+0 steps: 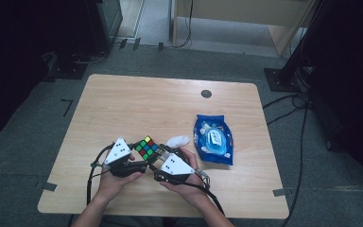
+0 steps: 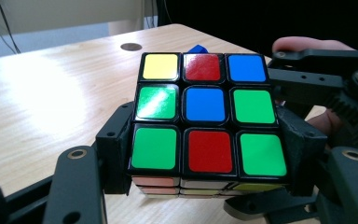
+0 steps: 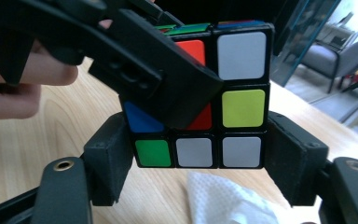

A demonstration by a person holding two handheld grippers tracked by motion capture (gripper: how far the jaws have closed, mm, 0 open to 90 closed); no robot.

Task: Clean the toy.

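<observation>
A scrambled Rubik's cube [image 1: 146, 148] is held above the wooden table [image 1: 137, 104], near its front edge. My left gripper [image 1: 139, 156] is shut on it: in the left gripper view both pads press the sides of the cube [image 2: 205, 116] at its lowest row. My right gripper [image 1: 158, 153] comes from the right. Its pads flank the bottom layer of the cube [image 3: 242, 107] closely without clearly pressing, so it is open. One black jaw of the left gripper crosses in front of the cube in the right gripper view.
A crumpled white tissue [image 1: 177, 140] lies just right of the cube, under it in the right gripper view [image 3: 223, 200]. A blue packet [image 1: 212, 139] lies further right. A round cable hole [image 1: 206, 93] sits near the table's far edge. Cables run over the floor at the right.
</observation>
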